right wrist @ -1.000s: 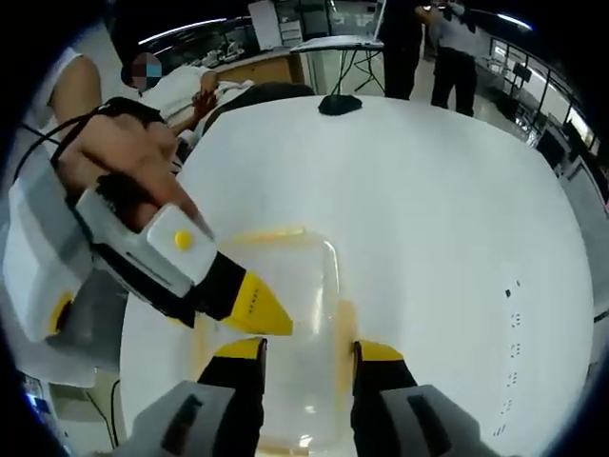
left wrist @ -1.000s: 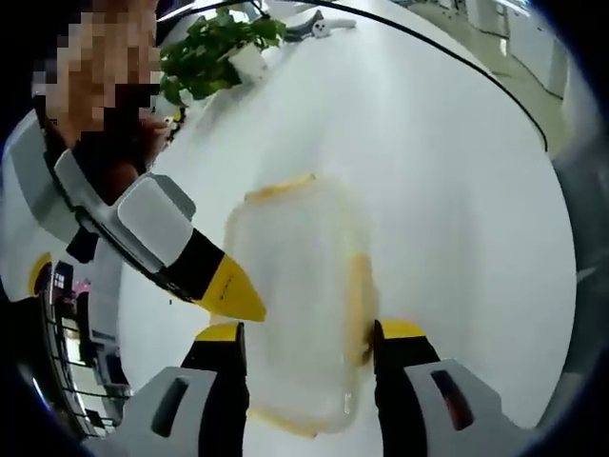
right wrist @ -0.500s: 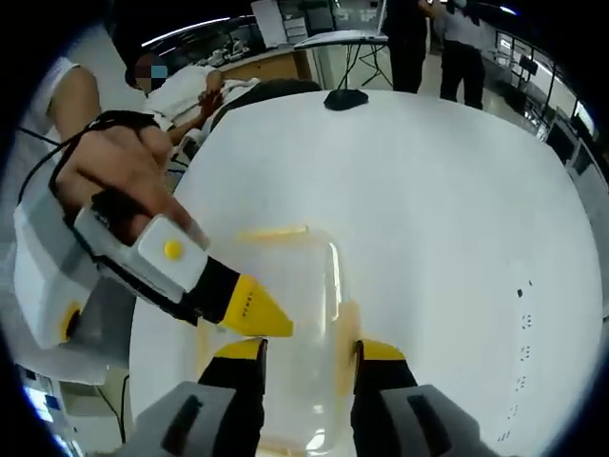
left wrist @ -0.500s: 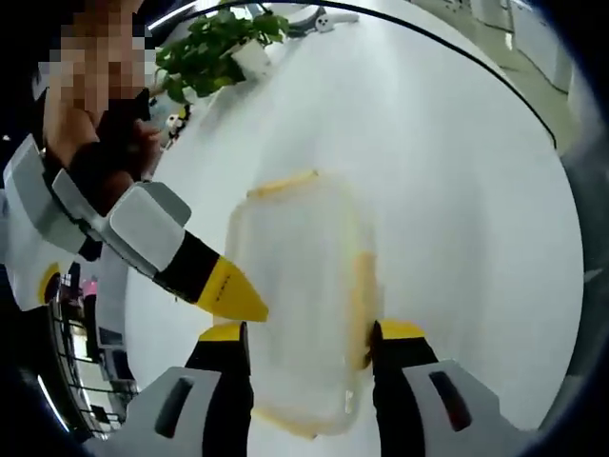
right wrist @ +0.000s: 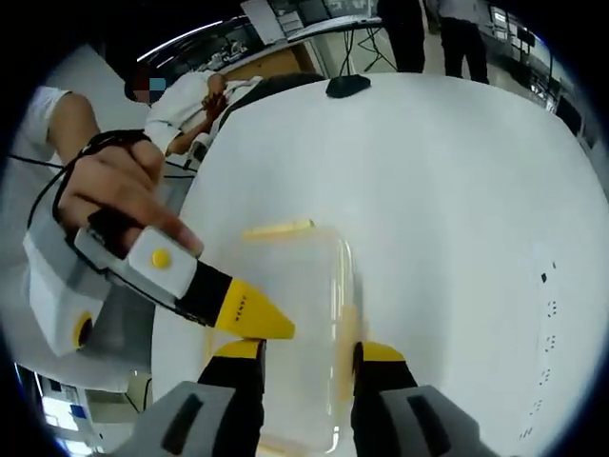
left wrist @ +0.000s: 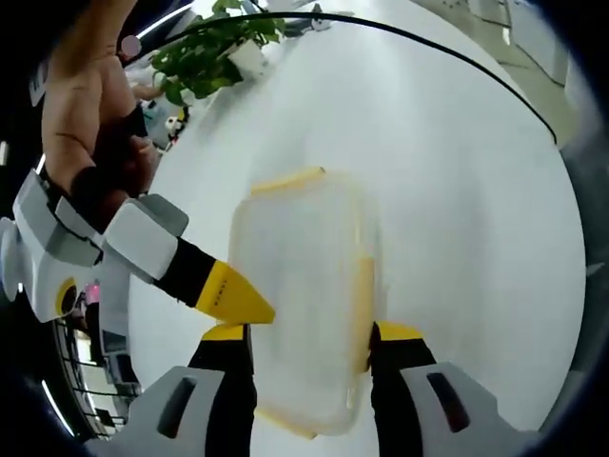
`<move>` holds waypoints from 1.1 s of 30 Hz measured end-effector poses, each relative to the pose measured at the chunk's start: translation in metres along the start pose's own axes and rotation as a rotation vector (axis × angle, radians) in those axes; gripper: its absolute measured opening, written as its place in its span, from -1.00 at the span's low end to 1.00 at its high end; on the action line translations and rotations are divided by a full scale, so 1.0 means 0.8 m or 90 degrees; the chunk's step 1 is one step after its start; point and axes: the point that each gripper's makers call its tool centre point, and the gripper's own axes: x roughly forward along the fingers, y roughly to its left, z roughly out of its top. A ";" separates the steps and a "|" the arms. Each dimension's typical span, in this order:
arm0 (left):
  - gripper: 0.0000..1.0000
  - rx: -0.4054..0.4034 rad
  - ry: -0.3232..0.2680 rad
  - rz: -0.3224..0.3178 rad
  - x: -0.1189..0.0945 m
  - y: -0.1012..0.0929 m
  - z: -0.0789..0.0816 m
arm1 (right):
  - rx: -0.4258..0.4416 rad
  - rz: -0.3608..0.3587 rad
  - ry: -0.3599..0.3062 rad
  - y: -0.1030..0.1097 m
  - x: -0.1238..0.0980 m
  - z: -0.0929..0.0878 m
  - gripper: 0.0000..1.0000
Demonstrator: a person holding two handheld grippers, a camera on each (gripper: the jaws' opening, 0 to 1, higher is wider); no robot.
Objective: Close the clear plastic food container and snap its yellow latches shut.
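Since a second ago little has shifted in the left gripper view: the left gripper [left wrist: 306, 335] keeps its two yellow-tipped jaws apart, one on each long side of the clear plastic food container [left wrist: 303, 303], and the other gripper's yellow tip [left wrist: 233, 295] has edged slightly lower along the container's left side. The container lies flat on the white table [left wrist: 457, 190], its lid down; its walls are cloudy and see-through, with a yellow latch [left wrist: 285, 180] along the far short edge, a second yellow latch [left wrist: 363, 303] down the right long side just beside the right jaw, and a yellow strip at the near corner. Whether the jaws press the container's sides I cannot tell. A hand [left wrist: 86, 105] holds the other gripper, and a green potted plant [left wrist: 211, 52] stands at the far edge of the table. In the right gripper view, the right gripper [right wrist: 305, 350] also has its jaws spread, with the container [right wrist: 295, 324] running between them on the white table [right wrist: 447, 181]; the far yellow latch [right wrist: 277, 228] and the side yellow latch [right wrist: 348, 333] show there too. The left gripper's yellow tip [right wrist: 250, 312] comes in from the left and rests against the container's near left edge, gripped by a hand [right wrist: 109, 186]. A black object [right wrist: 347, 86] sits at the table's far edge, and people stand beyond it.
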 end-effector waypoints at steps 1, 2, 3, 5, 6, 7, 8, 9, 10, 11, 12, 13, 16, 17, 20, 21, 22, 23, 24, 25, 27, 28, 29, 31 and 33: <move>-0.12 0.000 0.001 0.000 0.000 0.000 0.000 | 0.001 0.000 -0.002 -0.002 0.000 0.000 -0.33; -0.11 0.000 0.001 0.002 0.000 0.000 0.001 | -0.002 -0.004 -0.004 -0.002 0.000 0.000 -0.33; -0.11 0.001 0.002 0.003 0.000 0.000 0.001 | -0.004 -0.007 -0.004 0.000 0.000 0.001 -0.33; -0.10 0.003 0.003 0.003 0.000 -0.001 0.001 | -0.003 -0.005 -0.003 0.000 0.000 0.001 -0.32; -0.10 0.004 0.004 0.004 0.000 -0.001 0.001 | -0.002 -0.004 -0.004 0.000 0.000 0.001 -0.32; -0.09 0.006 0.004 0.005 0.000 -0.001 0.001 | -0.002 -0.005 -0.006 0.001 -0.001 0.001 -0.31; -0.08 0.006 0.004 0.006 0.000 -0.001 0.001 | 0.000 -0.006 -0.007 0.001 -0.002 0.002 -0.31; -0.08 0.004 0.003 0.007 0.000 -0.001 0.001 | -0.004 -0.008 -0.009 0.001 -0.003 0.002 -0.31; -0.08 0.003 0.003 0.007 -0.001 -0.001 0.002 | -0.006 -0.010 -0.011 0.001 -0.003 0.002 -0.31; -0.07 0.003 0.003 0.008 -0.001 -0.001 0.002 | -0.005 -0.011 -0.011 0.001 -0.003 0.003 -0.31; -0.07 0.005 0.004 0.008 0.000 -0.001 0.002 | -0.004 -0.013 -0.011 0.000 -0.003 0.003 -0.31; -0.06 0.006 0.003 0.008 -0.001 -0.001 0.002 | -0.003 -0.018 -0.009 0.000 -0.004 0.003 -0.31; -0.06 0.010 0.002 0.008 -0.001 0.000 0.002 | -0.005 -0.026 -0.007 0.001 -0.005 0.004 -0.31; -0.05 0.012 0.002 0.009 -0.001 0.001 0.002 | -0.007 -0.031 -0.006 -0.001 -0.006 0.004 -0.31; -0.04 0.017 0.001 0.010 -0.001 0.002 0.002 | -0.020 -0.053 -0.004 -0.002 -0.009 0.005 -0.28; -0.04 0.019 0.000 0.009 -0.001 0.002 0.002 | -0.022 -0.059 -0.003 -0.002 -0.009 0.004 -0.27; -0.03 0.026 -0.001 0.004 0.000 0.001 0.002 | -0.030 -0.078 0.000 -0.004 -0.011 0.004 -0.26; -0.01 0.030 -0.006 -0.001 0.000 0.001 0.002 | -0.044 -0.094 -0.001 -0.005 -0.012 0.005 -0.26; 0.00 0.027 -0.009 -0.004 -0.001 0.001 0.002 | -0.048 -0.099 -0.004 -0.001 -0.012 0.004 -0.28; 0.03 0.023 -0.014 -0.011 -0.001 0.001 0.003 | -0.048 -0.105 -0.005 0.000 -0.012 0.004 -0.30; 0.06 0.020 -0.018 -0.019 -0.002 -0.001 0.004 | -0.058 -0.126 -0.010 0.000 -0.014 0.003 -0.30; 0.10 0.021 -0.020 -0.026 -0.002 -0.003 0.005 | -0.059 -0.134 -0.013 0.000 -0.015 0.003 -0.29; 0.14 0.021 -0.022 -0.035 -0.002 -0.004 0.005 | -0.061 -0.136 -0.010 0.002 -0.014 0.000 -0.27; 0.16 0.023 -0.024 -0.044 -0.004 -0.005 0.005 | -0.066 -0.151 -0.007 0.003 -0.016 -0.002 -0.23; 0.18 0.016 -0.028 -0.062 -0.006 -0.007 0.005 | -0.078 -0.168 0.002 0.002 -0.019 -0.006 -0.21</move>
